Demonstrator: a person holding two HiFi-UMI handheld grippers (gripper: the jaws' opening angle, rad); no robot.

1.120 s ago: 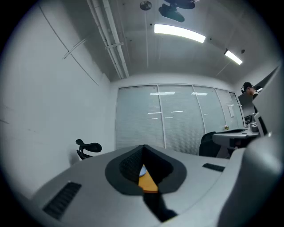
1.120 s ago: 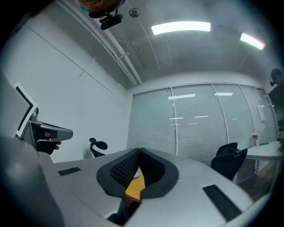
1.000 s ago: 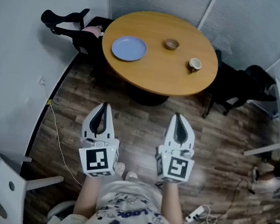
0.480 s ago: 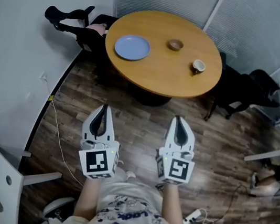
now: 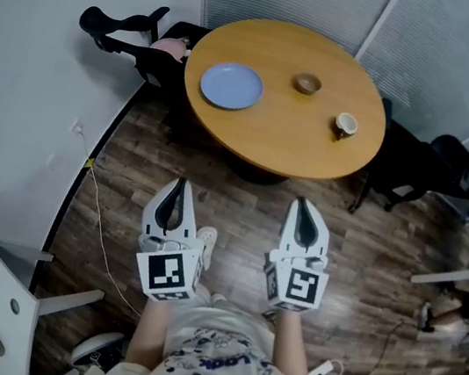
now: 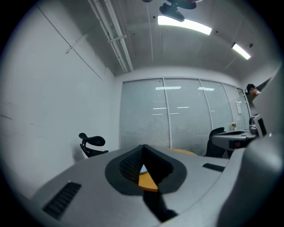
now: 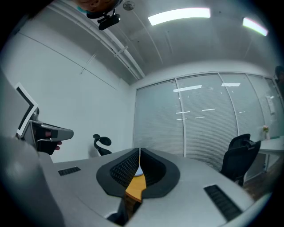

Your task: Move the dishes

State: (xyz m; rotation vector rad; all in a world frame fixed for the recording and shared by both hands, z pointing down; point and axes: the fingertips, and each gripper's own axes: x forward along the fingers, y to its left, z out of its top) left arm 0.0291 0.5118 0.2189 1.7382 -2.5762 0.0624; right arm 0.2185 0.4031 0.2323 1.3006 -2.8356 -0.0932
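Left tool (image 5: 180,189): jaws shut, tips meeting, nothing between. Points forward, held level.
Right tool (image 5: 302,207): jaws shut, empty. Same heading, parallel with left tool, side by side, apart.
Marker cubes face up toward head.
Left forearm (image 5: 148,332), right forearm (image 5: 288,347): bare, extended forward from torso.

Three dishes sit on the round wooden table (image 5: 279,132), well apart from one another. A flat, empty pale blue plate (image 5: 231,85) lies toward the left side. A small brown bowl (image 5: 307,83) stands upright near the far middle. A small pale cup (image 5: 346,124), dark inside, stands upright toward the right edge.
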